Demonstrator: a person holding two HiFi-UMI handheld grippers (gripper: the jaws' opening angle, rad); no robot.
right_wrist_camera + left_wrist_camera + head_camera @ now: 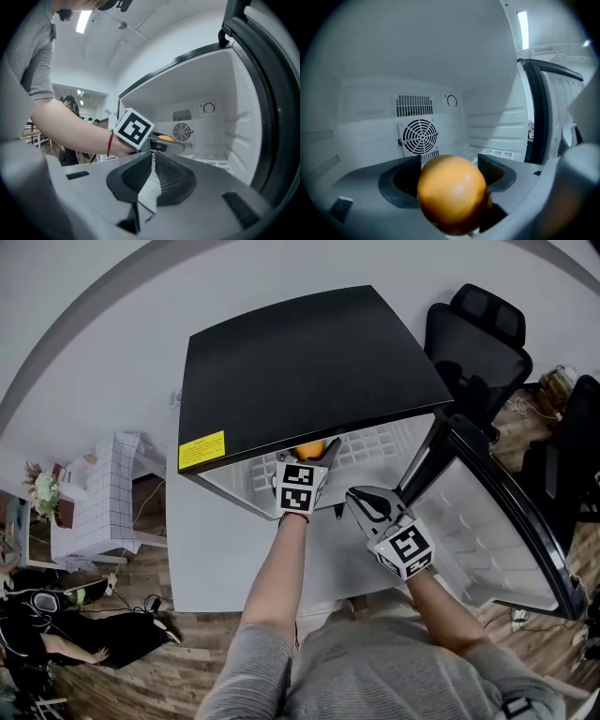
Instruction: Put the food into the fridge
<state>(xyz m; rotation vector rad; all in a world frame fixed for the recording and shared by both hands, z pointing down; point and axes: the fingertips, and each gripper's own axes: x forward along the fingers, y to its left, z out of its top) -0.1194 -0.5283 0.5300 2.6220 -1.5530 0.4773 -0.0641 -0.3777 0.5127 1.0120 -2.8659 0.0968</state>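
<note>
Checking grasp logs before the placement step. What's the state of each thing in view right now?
Fridge: open.
Fridge door: swung wide to the right.
Orange: held off the floor in the fridge opening, not yet set down.
Left gripper: shut on the orange.
Right gripper: shut, nothing in it, in front of the fridge.

Orange mostly hidden beneath fridge top, head view

I see the fridge matt black on top, smooth white plastic inside; the orange at its opening faintly glossy; the floor beside the fridge wooden.
</note>
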